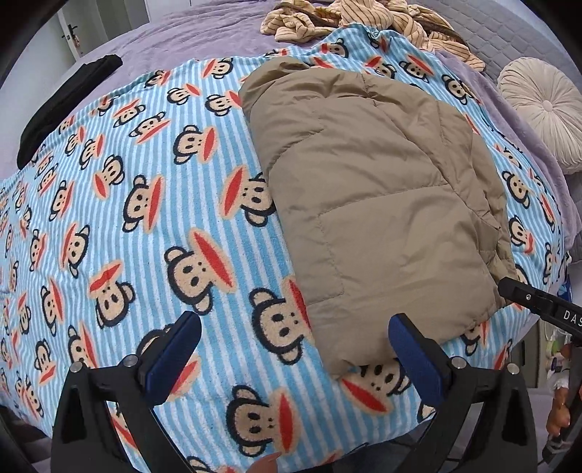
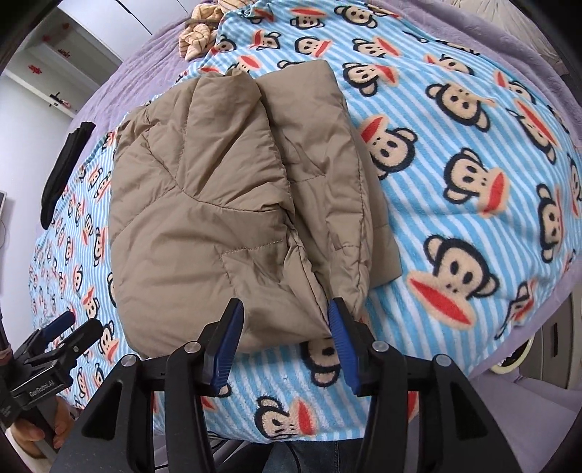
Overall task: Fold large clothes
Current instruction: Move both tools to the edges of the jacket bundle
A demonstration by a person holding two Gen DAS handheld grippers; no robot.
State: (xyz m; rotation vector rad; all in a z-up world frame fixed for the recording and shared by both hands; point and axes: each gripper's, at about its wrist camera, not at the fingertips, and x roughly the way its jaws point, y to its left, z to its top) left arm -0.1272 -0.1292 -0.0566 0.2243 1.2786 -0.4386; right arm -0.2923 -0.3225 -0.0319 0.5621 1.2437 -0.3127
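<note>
Since the tan padded jacket (image 1: 378, 203) already lies doubled lengthwise on the monkey-print blanket (image 1: 145, 218), with one long panel lapped over the other, the step in hand looks to be taking its near hem and carrying it up toward the collar end. The right gripper (image 2: 285, 327) has its blue pads set apart on either side of the near corner of the top panel; the jaws stand partly open and grip nothing yet, though the cloth sits just between them. The left gripper (image 1: 294, 345) hovers wide open and empty over the blanket, its right pad just beside the jacket's other near corner. To do this well, I judge that each gripper should bite through both layers at its corner, not the top skin alone, because the slick quilted shell is likely to slide and let the lower layer trail behind. The two corners should rise together and travel level, or the padded bulk will probably twist. The fill may spring back, so a press along the new crease would help. Farther up the bed lie a striped beige garment (image 1: 363, 22) and, to the left, a dark garment (image 1: 69, 105), well apart from the work.
</note>
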